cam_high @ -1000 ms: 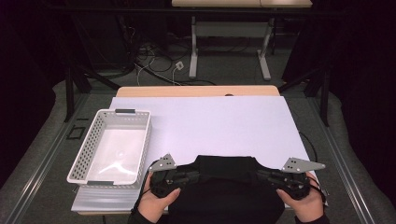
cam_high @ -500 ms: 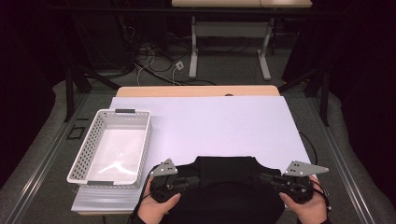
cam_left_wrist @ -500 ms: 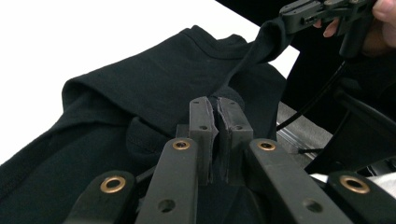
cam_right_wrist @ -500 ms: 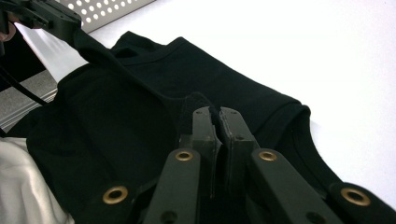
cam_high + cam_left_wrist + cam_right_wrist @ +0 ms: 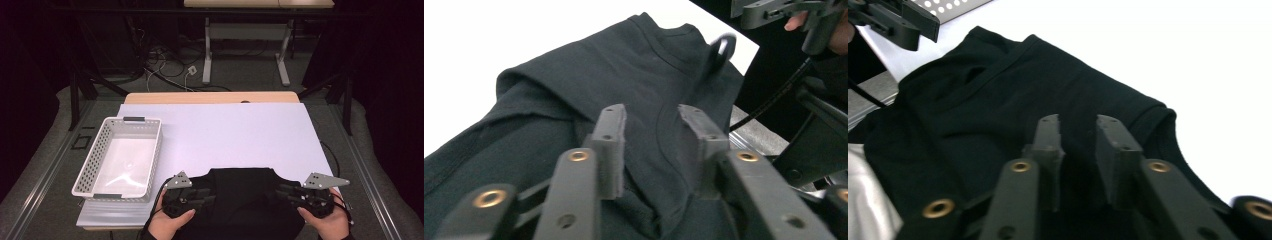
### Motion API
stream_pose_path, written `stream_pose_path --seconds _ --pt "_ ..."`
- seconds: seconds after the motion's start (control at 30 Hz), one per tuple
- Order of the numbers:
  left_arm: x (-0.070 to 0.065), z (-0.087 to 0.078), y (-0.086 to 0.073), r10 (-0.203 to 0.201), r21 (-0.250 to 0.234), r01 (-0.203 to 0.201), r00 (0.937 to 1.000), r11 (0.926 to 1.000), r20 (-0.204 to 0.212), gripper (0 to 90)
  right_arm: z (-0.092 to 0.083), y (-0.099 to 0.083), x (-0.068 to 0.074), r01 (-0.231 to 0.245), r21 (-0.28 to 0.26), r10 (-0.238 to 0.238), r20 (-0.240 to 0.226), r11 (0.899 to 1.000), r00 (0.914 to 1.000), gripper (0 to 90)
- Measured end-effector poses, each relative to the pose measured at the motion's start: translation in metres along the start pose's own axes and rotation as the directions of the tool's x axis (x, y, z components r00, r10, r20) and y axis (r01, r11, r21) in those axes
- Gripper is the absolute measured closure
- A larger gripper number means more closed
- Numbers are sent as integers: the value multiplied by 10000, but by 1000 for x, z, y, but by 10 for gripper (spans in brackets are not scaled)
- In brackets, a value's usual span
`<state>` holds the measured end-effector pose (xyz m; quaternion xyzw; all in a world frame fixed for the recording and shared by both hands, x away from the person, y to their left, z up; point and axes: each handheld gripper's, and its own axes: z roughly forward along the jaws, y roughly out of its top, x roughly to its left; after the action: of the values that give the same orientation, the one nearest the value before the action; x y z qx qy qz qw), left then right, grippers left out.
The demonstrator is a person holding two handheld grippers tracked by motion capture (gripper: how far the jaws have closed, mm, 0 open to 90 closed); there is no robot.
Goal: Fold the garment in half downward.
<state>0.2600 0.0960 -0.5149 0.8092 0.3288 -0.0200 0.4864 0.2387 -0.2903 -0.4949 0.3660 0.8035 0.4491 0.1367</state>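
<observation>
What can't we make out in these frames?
- Shirt hem, high view: cut off by the bottom edge.
- Shirt's near part, left gripper view: behind the left hand-held gripper jaws.
- Basket, right gripper view: only a corner, cut off by the top edge.

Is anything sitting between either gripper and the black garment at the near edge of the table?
Nothing visible. The left gripper and right gripper are right at the black garment, jaws parted after just opening, fabric directly beneath them.

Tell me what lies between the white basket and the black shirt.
Bare white table cover separates the basket from the black shirt; nothing lies on that stretch, seen in the high view.
</observation>
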Motion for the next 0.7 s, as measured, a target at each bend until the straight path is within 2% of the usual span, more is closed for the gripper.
stream_pose_path --seconds 0.07,0.17,0.3,0.5,0.7 --pt "1 0 0 2 -28 -2 10000 10000 -71 586 1 -1 -1 48 16 -48 46 10000 10000 677" --pt "5 1 -1 -122 19 123 9996 9999 -249 566 3 -1 -1 16 121 -17 112 9999 9999 644" --pt "9 2 -3 -245 28 247 9987 9997 -450 524 6 -3 -1 211 247 -219 291 9995 9993 612" --pt "18 1 -5 -524 120 535 9951 9985 -836 489 12 -5 -3 287 344 -295 216 9990 9993 597" --pt "23 0 -5 -462 159 486 9909 9987 -1261 471 17 -7 -3 433 444 -444 249 9981 9987 550"
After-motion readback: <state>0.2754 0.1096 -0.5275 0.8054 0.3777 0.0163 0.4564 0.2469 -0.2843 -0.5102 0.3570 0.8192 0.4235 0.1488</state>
